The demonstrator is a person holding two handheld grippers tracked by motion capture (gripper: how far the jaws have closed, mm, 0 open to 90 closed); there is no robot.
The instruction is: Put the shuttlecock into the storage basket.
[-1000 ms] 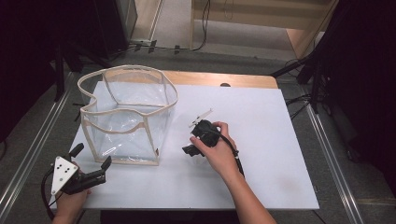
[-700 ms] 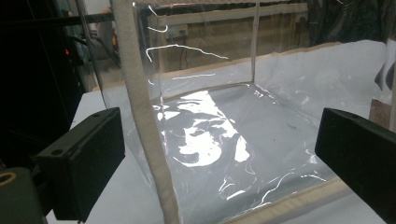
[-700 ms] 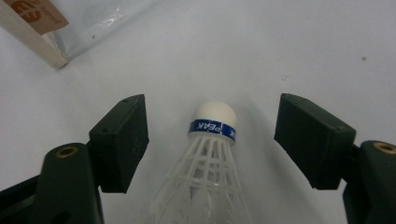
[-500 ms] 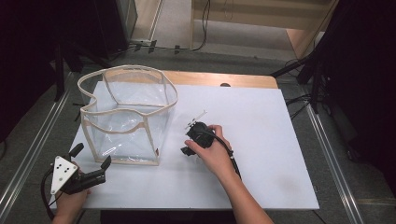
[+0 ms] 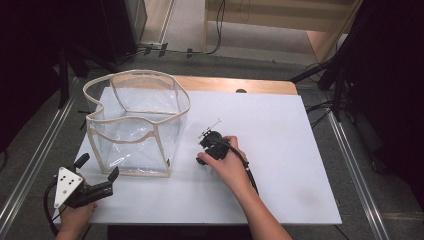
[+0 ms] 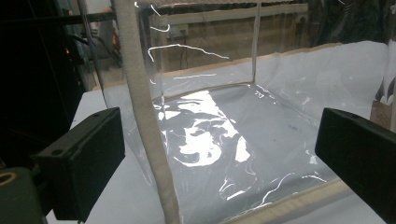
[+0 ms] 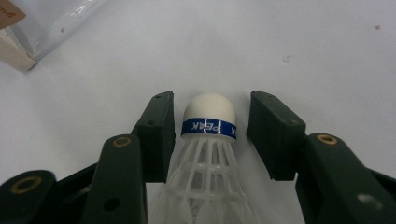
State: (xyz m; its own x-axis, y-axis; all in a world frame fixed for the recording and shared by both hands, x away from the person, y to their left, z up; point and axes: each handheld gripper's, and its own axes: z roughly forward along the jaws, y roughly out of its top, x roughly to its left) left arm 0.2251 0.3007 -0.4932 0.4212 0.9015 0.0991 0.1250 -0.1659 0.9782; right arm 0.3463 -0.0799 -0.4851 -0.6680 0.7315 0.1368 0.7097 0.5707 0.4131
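Right claw [image 7: 210, 135] low over the white tabletop [image 5: 300, 150], jaws just been closing around a white shuttlecock [image 7: 208, 140]; one pad against its blue-banded cork, the other a sliver off, not yet clamped. Shuttlecock lying near mid-tabletop, right of the clear plastic bag [image 5: 137, 120]. Left claw [image 5: 97, 170] at the near left corner, gaping wide, holding nothing, facing the bag's near corner.

Overhead view, two close tongs-mounted views
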